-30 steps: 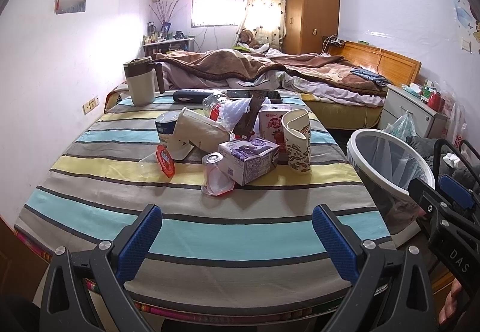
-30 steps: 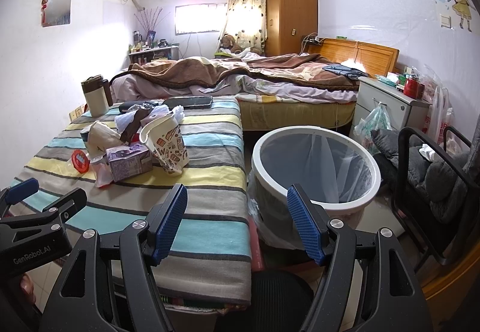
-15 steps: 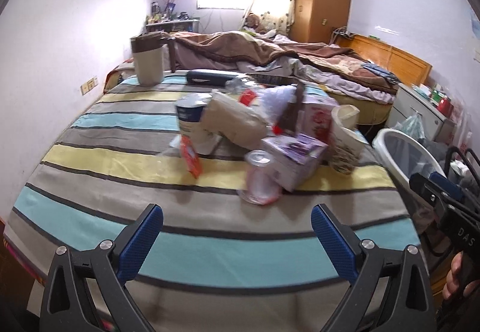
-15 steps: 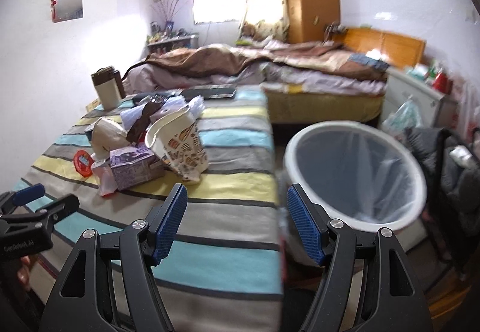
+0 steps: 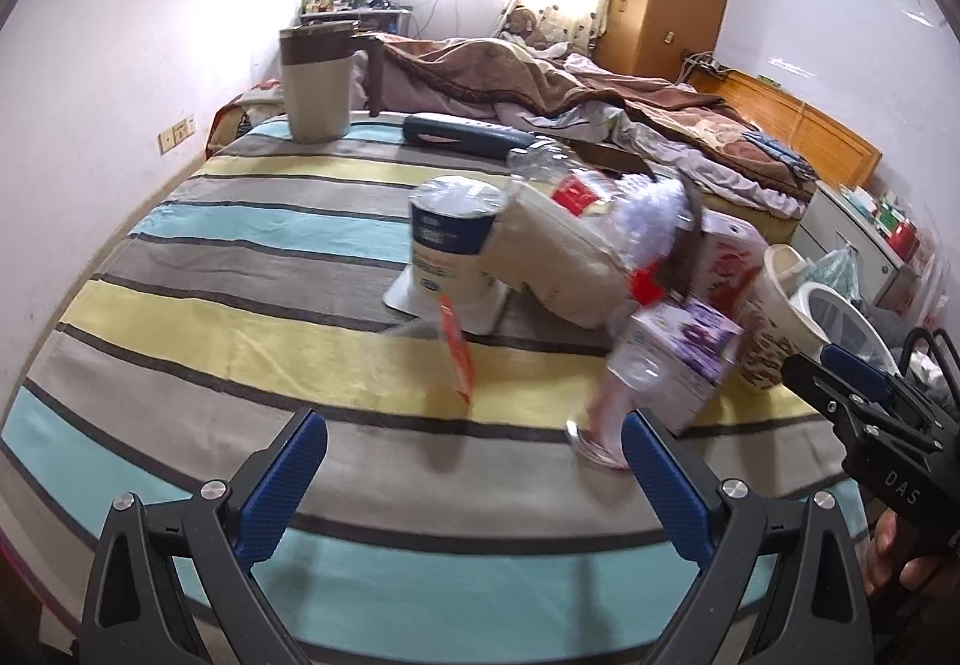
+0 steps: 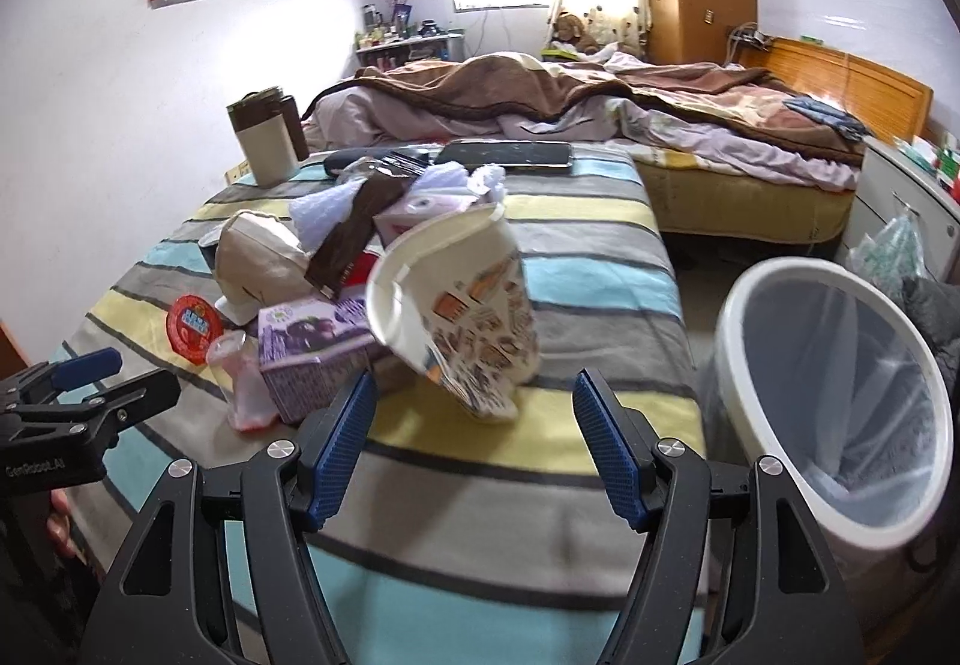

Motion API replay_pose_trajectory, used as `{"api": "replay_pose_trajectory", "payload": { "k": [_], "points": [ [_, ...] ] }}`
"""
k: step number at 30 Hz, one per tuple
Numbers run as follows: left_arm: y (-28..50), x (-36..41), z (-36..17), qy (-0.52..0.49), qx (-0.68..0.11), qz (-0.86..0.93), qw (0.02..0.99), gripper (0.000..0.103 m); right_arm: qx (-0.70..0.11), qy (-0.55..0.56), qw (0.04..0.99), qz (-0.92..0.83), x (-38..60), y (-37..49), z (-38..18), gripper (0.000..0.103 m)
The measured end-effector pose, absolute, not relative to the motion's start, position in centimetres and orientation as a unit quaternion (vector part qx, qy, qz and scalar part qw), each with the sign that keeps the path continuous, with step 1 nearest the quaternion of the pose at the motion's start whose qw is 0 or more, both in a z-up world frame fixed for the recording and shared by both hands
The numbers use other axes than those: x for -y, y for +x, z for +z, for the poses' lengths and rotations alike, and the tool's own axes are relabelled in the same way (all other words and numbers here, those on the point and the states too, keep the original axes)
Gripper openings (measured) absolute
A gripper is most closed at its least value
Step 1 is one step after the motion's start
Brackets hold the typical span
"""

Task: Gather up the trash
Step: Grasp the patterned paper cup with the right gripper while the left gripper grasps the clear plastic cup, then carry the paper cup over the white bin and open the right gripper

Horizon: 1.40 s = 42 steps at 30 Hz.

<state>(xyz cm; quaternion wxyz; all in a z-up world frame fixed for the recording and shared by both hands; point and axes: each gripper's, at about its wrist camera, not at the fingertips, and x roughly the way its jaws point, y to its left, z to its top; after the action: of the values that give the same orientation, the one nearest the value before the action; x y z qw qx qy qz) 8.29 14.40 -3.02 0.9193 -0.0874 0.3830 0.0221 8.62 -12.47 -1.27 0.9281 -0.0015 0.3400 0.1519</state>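
- Left wrist view: left tool low in the frame, blue ribbed pads spread wide, nothing between them, over the striped cloth of the table.
- Trash heap sits centre right: a blurred clear plastic cup just beyond the right pad, purple carton behind it, white tub, tan crumpled paper bag.
- Orange lid shows edge-on, smeared by motion.
- Right wrist view: right tool also gaping, the patterned paper cup tilted just ahead of its pads, not gripped.
- White round bin with a clear liner at right, its lower edge cut off.
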Motion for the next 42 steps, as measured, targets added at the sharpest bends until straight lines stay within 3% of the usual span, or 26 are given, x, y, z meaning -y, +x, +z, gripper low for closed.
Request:
{"api": "replay_pose_trajectory", "payload": {
  "k": [3, 5, 8, 11, 15, 22, 42],
  "points": [
    [9.4, -15.3, -3.3, -0.085, -0.392, 0.025, 0.916, 0.088, -0.346, 0.0, 0.926, 0.151, 12.1, 9.4, -1.4, 0.062],
    [10.0, -16.0, -3.6, -0.091, -0.4, 0.033, 0.912, 0.088, -0.353, 0.002, 0.923, 0.152, 12.0, 9.7, -1.5, 0.061],
    [10.7, -17.1, -3.7, -0.114, -0.399, 0.036, 0.909, 0.086, -0.356, 0.002, 0.923, 0.146, 11.8, 10.1, -1.6, 0.048],
    [11.5, -18.0, -4.0, -0.128, -0.407, 0.04, 0.903, 0.085, -0.36, 0.008, 0.921, 0.149, 11.7, 10.3, -1.6, 0.045],
    [12.4, -18.0, -4.4, -0.12, -0.416, 0.039, 0.901, 0.067, -0.371, 0.012, 0.917, 0.149, 11.4, 10.8, -1.9, 0.028],
    [12.7, -17.6, -4.8, -0.115, -0.417, 0.035, 0.901, 0.042, -0.372, 0.019, 0.916, 0.149, 11.3, 10.9, -2.0, 0.018],
    [10.4, -16.3, -1.8, -0.101, -0.381, 0.028, 0.919, 0.041, -0.343, 0.03, 0.925, 0.161, 11.6, 10.1, -1.0, 0.012]
  ]
}}
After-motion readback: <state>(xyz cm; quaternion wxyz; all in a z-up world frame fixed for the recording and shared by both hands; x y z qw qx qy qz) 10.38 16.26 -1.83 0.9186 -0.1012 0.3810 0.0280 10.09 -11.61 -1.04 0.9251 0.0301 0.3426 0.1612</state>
